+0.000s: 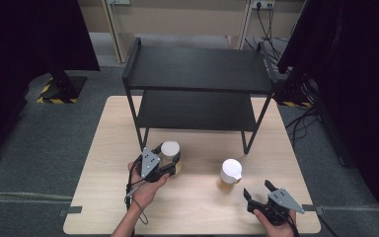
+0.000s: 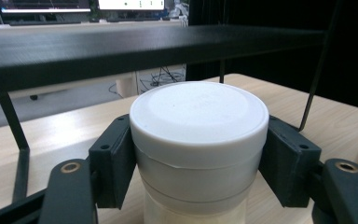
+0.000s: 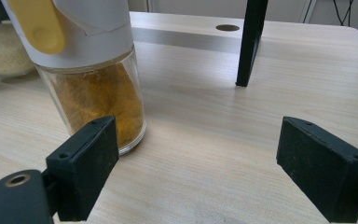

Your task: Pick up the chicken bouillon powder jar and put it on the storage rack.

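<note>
A jar with a white lid (image 1: 170, 148) stands on the table just in front of the rack. My left gripper (image 1: 171, 163) is shut on it, its pads pressed on the jar's sides just under the lid (image 2: 198, 121). The jar's lower part looks pale and grainy (image 3: 4, 51). To the right stands a glass spice jar (image 1: 230, 175) with orange powder and a white-and-yellow cap (image 3: 98, 93). My right gripper (image 1: 257, 189) is open near the table's front right, with nothing between its jaws (image 3: 205, 163); the spice jar is just beyond its left pad.
A black two-shelf rack (image 1: 197, 69) stands on the far half of the wooden table (image 1: 192, 207). One of its legs (image 3: 249, 42) rises beyond the right gripper. Its lower shelf (image 2: 121, 46) hangs just above and beyond the held jar.
</note>
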A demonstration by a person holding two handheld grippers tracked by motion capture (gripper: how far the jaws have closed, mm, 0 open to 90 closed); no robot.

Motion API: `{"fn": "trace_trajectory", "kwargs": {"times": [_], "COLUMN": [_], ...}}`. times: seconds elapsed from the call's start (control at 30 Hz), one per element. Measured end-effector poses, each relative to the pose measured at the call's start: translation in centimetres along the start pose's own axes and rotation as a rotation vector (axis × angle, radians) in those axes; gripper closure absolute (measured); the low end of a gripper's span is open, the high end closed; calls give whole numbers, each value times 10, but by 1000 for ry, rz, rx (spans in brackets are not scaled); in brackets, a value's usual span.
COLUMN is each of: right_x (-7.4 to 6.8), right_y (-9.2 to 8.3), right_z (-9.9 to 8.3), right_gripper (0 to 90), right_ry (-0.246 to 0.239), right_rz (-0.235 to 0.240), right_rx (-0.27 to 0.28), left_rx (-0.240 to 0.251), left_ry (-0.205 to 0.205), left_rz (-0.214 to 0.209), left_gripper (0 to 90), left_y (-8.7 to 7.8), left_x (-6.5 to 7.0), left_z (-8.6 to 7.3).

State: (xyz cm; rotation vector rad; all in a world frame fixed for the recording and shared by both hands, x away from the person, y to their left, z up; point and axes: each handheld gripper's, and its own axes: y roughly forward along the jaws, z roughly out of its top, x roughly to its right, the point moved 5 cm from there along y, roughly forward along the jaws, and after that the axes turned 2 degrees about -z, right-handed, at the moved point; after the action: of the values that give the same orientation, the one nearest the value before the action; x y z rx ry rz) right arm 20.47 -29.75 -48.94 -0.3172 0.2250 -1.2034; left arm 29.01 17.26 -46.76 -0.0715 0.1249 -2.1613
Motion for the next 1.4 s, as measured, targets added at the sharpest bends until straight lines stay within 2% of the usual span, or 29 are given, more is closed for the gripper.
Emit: {"fn": "trace_trajectory", "kwargs": {"times": [0.3, 0.4, 0.5, 0.57, 0.73, 1.07, 1.4], "right_x": [0, 0, -1, -1, -1, -1, -1], "right_y": [0, 0, 0, 0, 0, 0, 0], "right_z": [0, 0, 0, 0, 0, 0, 0], "right_gripper": [131, 131, 131, 131, 131, 131, 132], "right_ry": [0, -1, -1, -3, -3, -2, 0], "right_rz": [-1, -2, -3, -3, -4, -5, -6], "right_rx": [0, -1, 0, 1, 0, 2, 3], "left_rx": [61, 89, 103, 115, 146, 211, 272], "left_ry": [16, 31, 33, 51, 51, 50, 53], "left_rz": [19, 39, 49, 64, 78, 104, 127], "left_gripper": [337, 337, 337, 337, 337, 338, 338], "left_y": [-19, -27, -31, -34, -40, -44, -43], "left_x": [1, 2, 3, 5, 9, 13, 10], "left_z": [14, 25, 30, 35, 43, 64, 82]}}
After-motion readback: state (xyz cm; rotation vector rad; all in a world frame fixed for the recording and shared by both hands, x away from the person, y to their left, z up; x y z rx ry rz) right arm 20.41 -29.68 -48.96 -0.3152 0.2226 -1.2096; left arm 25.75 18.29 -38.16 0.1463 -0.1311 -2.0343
